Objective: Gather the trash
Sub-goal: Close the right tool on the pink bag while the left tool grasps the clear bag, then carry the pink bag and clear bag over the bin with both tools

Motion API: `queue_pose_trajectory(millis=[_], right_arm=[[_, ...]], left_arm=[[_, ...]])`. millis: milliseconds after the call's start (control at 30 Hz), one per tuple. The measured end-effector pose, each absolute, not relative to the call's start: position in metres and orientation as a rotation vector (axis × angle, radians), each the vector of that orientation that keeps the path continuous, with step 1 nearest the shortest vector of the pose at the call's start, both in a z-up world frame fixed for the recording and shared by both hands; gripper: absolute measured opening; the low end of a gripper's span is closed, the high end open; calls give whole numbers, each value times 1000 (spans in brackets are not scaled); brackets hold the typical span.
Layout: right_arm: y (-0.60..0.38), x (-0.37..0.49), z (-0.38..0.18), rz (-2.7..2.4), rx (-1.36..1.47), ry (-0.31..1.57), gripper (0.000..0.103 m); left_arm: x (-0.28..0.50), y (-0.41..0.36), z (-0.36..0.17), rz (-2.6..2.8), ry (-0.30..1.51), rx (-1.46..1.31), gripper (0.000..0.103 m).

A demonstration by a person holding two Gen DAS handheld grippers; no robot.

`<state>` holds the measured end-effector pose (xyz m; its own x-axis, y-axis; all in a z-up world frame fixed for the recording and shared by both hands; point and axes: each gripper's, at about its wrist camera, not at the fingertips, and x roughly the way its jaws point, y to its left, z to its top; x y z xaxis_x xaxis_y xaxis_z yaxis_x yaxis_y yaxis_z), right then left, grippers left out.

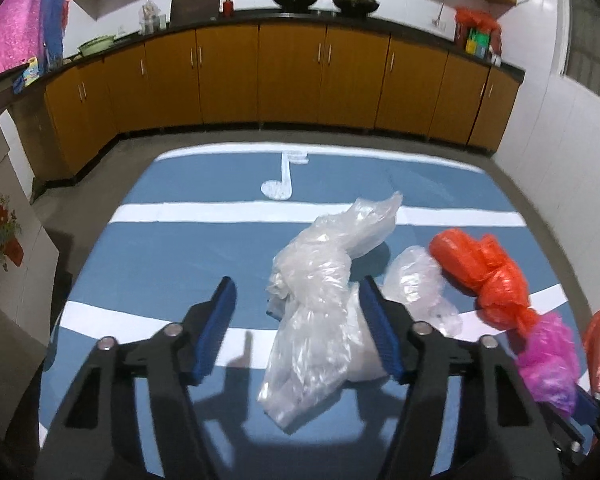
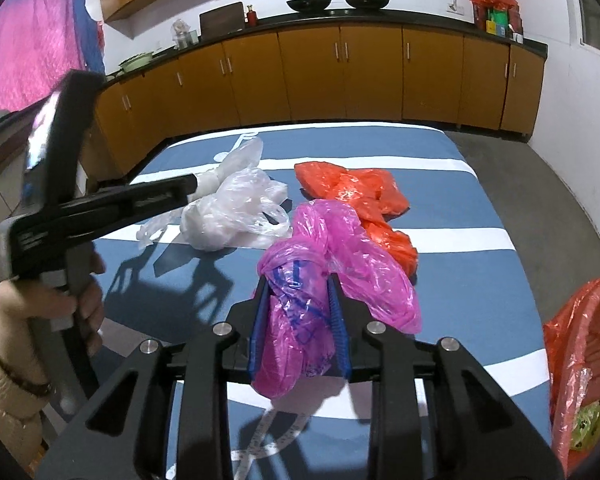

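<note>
Clear plastic fills the left wrist view: a crumpled clear bag (image 1: 316, 304) lies between the blue pads of the left gripper (image 1: 298, 300), nearer the right-hand pad, which seems to touch its side, while the left-hand pad stands off it with bare blue cloth (image 1: 172, 248) between. So these tongs are spread around the bag, not pinching it. The bag's long axis runs away from the tongs, from a flat tail close to the jaws up to a twisted top leaning to their right. Just right of that pad lies a smaller clear wad (image 1: 416, 276), then an orange bag (image 1: 480, 272), and past it a pink bag (image 1: 550, 360). From the right wrist view, the right gripper (image 2: 298, 292) is pressed in on the pink bag's knotted end, its pads dented into the film, with the rest of the bag spilling forward and to the right, onto the orange bag. An orange-lined basket (image 2: 580, 340) stands to the right of these tongs, beyond the cloth's edge, so the right hand looks nearer to it. The left gripper reaches in from the left toward the clear bag, held by a hand (image 2: 80, 300).
</note>
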<state>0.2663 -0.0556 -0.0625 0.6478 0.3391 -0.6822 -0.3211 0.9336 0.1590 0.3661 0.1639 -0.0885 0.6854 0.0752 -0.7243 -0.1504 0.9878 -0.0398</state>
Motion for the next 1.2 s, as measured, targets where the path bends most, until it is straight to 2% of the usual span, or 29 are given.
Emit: queue_pose_trajectory(millis=[100, 167, 267, 767, 1200], right_arm=[[-59, 264, -64, 375, 31, 784, 29], [-61, 263, -65, 374, 32, 784, 29], [-63, 261, -63, 371, 34, 779, 29], [-80, 239, -43, 327, 52, 716, 29], [-122, 212, -16, 216, 74, 640, 29]], left_arm=[[375, 170, -99, 124, 862, -129, 38], [375, 177, -105, 119, 887, -174, 21], [371, 185, -110, 119, 892, -217, 10], [308, 201, -69, 114, 761, -238, 6], [252, 138, -28, -59, 695, -190, 6]])
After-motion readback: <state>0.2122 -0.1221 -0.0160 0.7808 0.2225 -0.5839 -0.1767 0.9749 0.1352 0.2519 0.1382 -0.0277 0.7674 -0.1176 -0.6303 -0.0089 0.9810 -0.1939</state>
